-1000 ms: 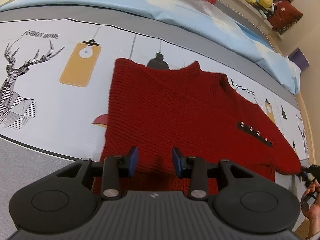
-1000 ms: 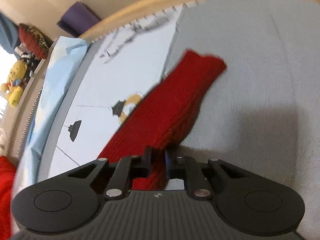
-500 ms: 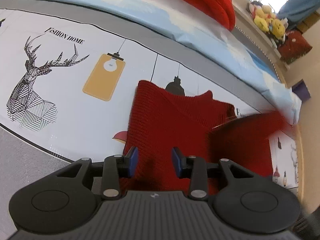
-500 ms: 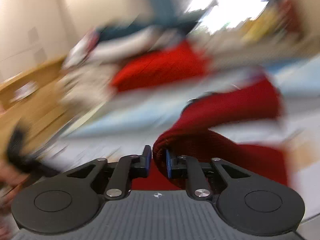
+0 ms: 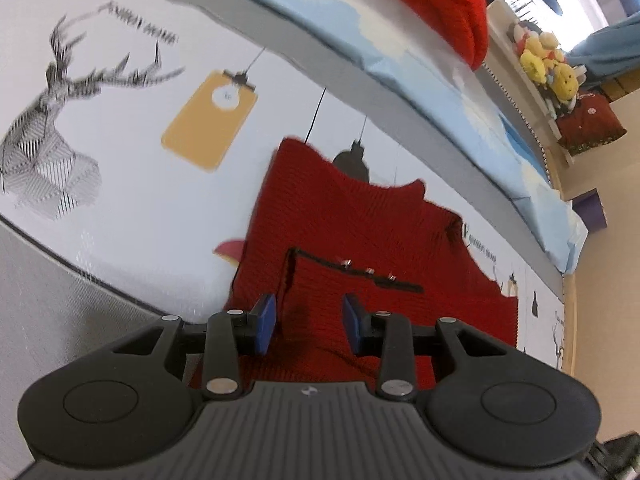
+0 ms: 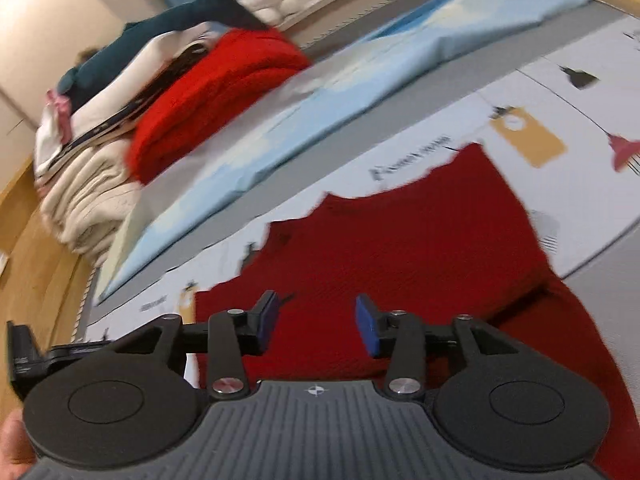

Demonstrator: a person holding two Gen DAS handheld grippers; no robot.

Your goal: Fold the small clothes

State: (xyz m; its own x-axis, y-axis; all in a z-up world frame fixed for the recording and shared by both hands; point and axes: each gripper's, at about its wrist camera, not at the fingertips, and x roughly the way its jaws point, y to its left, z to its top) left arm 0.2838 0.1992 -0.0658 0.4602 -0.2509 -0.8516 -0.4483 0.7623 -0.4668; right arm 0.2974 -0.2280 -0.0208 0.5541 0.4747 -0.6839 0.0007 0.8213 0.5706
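A dark red knit sweater (image 5: 380, 232) lies flat on the printed bed sheet (image 5: 120, 160). One sleeve is folded across its body, and the sleeve's black strip with metal studs (image 5: 360, 274) lies on top. My left gripper (image 5: 308, 312) hovers open over the sweater's lower part, with nothing between its blue pads. In the right wrist view the sweater (image 6: 420, 248) fills the middle. My right gripper (image 6: 316, 316) hangs just above it. Its jaws are opening and the pads hold nothing.
A stack of folded clothes sits at the back, with a bright red knit (image 6: 216, 92) on cream ones (image 6: 88, 184). A light blue folded sheet (image 6: 360, 92) runs along the far side. Plush toys (image 5: 548, 68) sit on a shelf. A wooden bed edge (image 6: 40, 248) borders the left.
My right gripper swung the sleeve from far out at the side across onto the sweater's body, then let go and spread its jaws. The left gripper shifted and rolled a little, still open.
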